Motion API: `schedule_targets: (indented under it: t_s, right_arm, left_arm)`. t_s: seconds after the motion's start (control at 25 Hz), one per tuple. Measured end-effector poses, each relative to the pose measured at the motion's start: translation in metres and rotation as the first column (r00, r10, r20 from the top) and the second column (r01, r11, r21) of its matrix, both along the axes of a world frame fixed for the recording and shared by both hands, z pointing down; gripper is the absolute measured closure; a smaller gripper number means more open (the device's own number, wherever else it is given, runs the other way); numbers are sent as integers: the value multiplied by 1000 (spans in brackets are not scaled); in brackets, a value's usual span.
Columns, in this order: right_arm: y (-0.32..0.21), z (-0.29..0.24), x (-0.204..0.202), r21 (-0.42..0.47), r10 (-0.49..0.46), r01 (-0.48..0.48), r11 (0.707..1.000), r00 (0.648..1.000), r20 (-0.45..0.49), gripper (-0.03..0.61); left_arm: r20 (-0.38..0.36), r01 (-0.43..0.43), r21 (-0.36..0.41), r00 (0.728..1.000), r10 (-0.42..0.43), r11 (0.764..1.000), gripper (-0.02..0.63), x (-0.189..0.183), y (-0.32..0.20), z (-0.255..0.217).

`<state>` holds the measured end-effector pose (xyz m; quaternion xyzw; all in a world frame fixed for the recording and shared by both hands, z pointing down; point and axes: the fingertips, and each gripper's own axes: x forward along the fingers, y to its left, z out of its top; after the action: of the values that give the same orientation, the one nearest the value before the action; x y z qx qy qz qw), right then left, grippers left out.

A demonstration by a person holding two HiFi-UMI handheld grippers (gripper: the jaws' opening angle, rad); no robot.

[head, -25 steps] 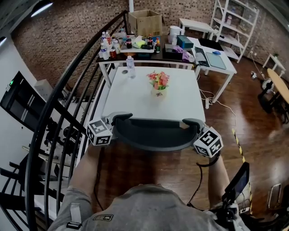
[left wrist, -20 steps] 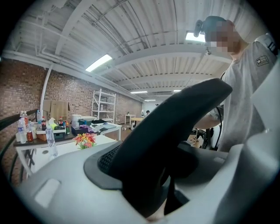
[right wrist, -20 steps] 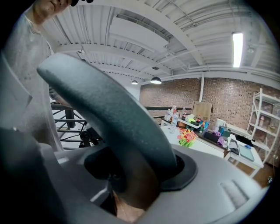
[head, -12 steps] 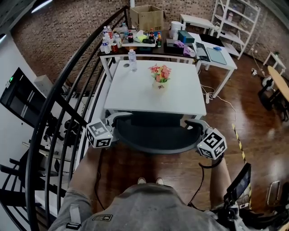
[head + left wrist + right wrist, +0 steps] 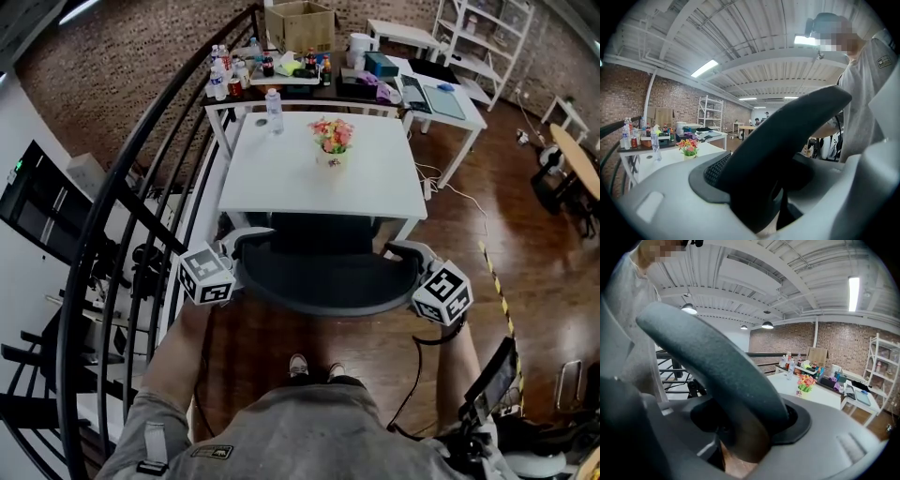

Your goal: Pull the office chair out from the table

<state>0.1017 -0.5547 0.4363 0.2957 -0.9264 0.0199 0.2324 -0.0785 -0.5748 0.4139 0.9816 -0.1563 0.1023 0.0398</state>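
Observation:
The office chair's dark curved backrest point(image 5: 323, 281) stands just in front of the white table point(image 5: 281, 187), with its seat partly showing past the table's near edge. My left gripper point(image 5: 236, 253) is shut on the backrest's left end and my right gripper point(image 5: 405, 257) on its right end. In the left gripper view the backrest point(image 5: 787, 136) runs up to the right between the grey jaws of the left gripper point(image 5: 764, 206). The right gripper view shows the backrest point(image 5: 712, 371) wedged between the jaws of the right gripper point(image 5: 740, 446).
A flower pot point(image 5: 331, 141) and a water bottle point(image 5: 274, 110) stand on the white table. A black curved railing point(image 5: 122, 216) runs along the left. Behind is a cluttered table point(image 5: 309, 80); a white desk point(image 5: 450, 108) and shelves lie to the right. My feet point(image 5: 314, 367) are on the wooden floor.
Both grippers and the chair have moved back from the table toward me. More of the seat shows beyond the table edge, and my feet have come into view.

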Motion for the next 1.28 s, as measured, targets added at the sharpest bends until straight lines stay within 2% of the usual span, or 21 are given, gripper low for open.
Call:
schedule_targets:
  t_s: [0.32, 0.52, 1.28]
  right_arm:
    - [37, 1, 1, -1, -47, 47, 999, 999, -2, 327]
    - [63, 3, -7, 0, -92, 92, 996, 996, -4, 361]
    - [156, 2, -8, 7, -160, 160, 987, 987, -4, 388]
  left_arm:
    - [-9, 45, -5, 999, -45, 999, 329, 0, 39, 1]
    - [-11, 89, -12, 996, -90, 996, 300, -7, 56, 1]
    - [-10, 91, -29, 996, -91, 995, 298, -8, 150, 1]
